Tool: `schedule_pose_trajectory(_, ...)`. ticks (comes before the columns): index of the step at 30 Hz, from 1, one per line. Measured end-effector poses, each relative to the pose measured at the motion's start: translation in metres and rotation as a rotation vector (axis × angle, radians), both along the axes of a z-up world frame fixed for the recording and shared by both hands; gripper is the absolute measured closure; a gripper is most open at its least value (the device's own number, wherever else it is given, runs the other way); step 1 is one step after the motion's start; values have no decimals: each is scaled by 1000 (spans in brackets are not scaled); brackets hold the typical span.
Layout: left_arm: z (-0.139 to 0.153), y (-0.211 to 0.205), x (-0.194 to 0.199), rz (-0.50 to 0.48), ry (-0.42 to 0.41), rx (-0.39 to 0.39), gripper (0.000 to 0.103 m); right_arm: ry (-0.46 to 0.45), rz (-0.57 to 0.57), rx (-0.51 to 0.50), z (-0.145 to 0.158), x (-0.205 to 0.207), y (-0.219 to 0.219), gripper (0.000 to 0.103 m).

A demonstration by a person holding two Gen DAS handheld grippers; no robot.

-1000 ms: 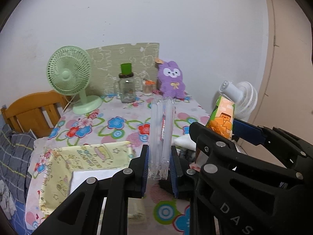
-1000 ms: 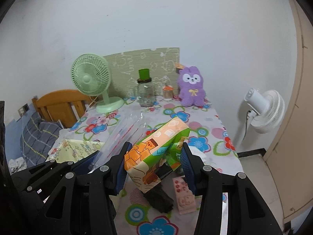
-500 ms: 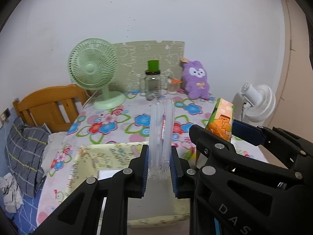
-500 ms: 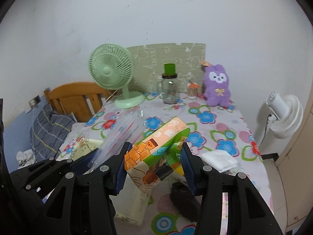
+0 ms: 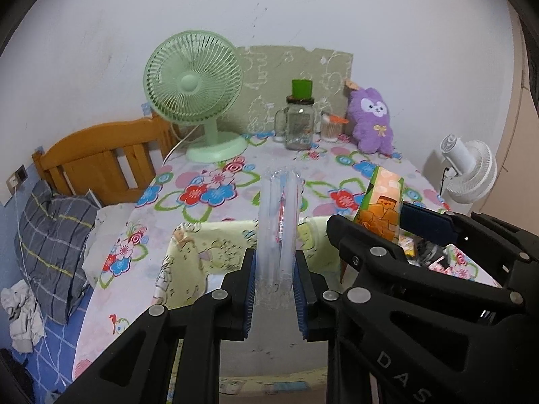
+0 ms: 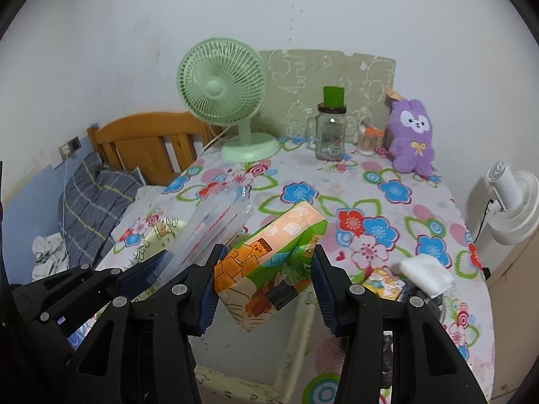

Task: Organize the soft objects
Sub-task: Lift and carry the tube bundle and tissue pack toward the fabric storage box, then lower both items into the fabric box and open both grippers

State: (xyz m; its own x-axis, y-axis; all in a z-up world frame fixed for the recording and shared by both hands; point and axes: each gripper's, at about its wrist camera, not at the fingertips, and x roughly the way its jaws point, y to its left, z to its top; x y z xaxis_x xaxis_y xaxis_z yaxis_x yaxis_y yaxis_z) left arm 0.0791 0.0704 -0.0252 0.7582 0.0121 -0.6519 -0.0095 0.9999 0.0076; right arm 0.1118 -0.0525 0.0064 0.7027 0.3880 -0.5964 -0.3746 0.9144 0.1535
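Observation:
My left gripper (image 5: 273,289) is shut on a clear plastic pack (image 5: 278,222) that stands upright between its blue pads; the pack (image 6: 205,232) shows slanted in the right wrist view. My right gripper (image 6: 264,291) is shut on an orange-and-green printed tissue pack (image 6: 269,262), seen edge-on (image 5: 382,207) in the left wrist view. Both hang over a pale yellow fabric box (image 5: 209,245) with a white inside, at the near end of the flowered table (image 6: 377,202). A purple plush rabbit (image 6: 411,138) sits at the far right of the table.
A green desk fan (image 6: 225,91), a glass jar with a green lid (image 6: 330,131) and a small cup stand at the back. A white cloth (image 6: 426,272), a yellow packet (image 6: 384,281) and dark items lie at the right. A wooden bed headboard (image 5: 101,161) is left, a white fan (image 5: 468,175) right.
Both grippers have moved leftward together with their packs still held, from over the loose items to above the yellow fabric box. The grips have not changed.

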Motion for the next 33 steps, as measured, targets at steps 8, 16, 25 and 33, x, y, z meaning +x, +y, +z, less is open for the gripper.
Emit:
schedule_pose_trajectory(8,-27,18,10,26,78,-11,81,59,28,-11,-21,12,22,50)
schedule_pose_trajectory(16,-52,32,18,64,160,-29,81,108,52,-35,-39,25,39,50)
schedule_pose_trajectory(25,-54,32,19,34,175,-68,63,181,86,-19,-53,36,47,43)
schedule_pose_trajectory(33,-43,26,16,19,150,-71,31,170,94,-29,-49,31,46,24)
